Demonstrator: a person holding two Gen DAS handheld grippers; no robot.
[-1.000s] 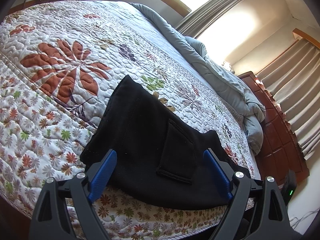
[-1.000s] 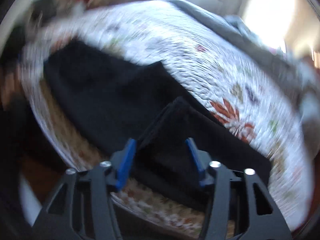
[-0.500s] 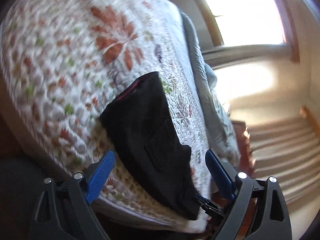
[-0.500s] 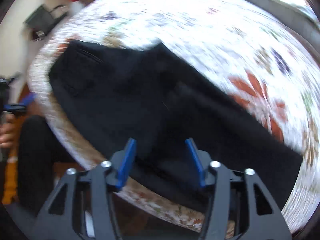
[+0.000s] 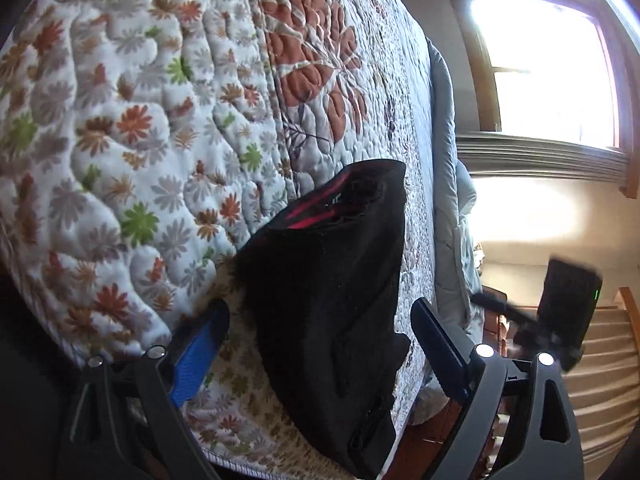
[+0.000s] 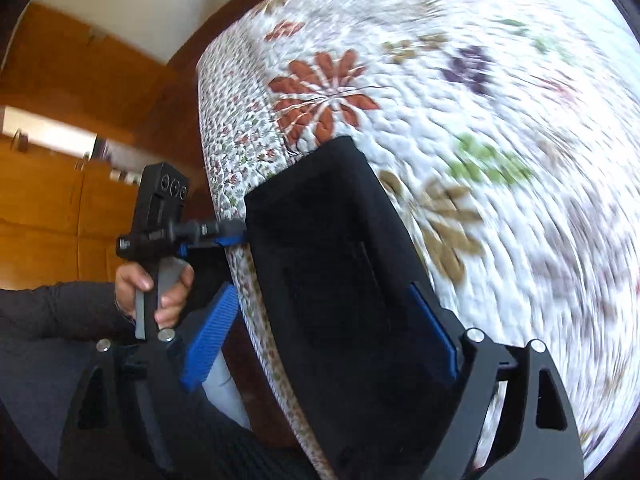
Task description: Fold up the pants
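Pants of black knit fabric lie folded into a compact stack at the near edge of the bed, on its white quilted coverlet with rust, green and grey flowers, the lower end hanging a little over the side. A red inner waistband shows at the far end of the stack in the left wrist view.

The left gripper has its jaws wide apart, 1 blue pad on each side of the stack, neither pressing on the cloth. The right gripper has just been opening its jaws; the stack sits between them, yet the pads stand off it, so nothing is held. The person's left hand grips its handle beside the bed in the right wrist view.

The fold looks nearly complete, and what likely remains is 1 more fold or a tidy-up. To do it well, bring both pairs of jaws onto the same edge, pinch all layers together rather than the top one only, lift just enough to clear the quilt, and lay the cloth square so edges match. Pulling the overhanging end back onto the bed should stop the stack sliding off.
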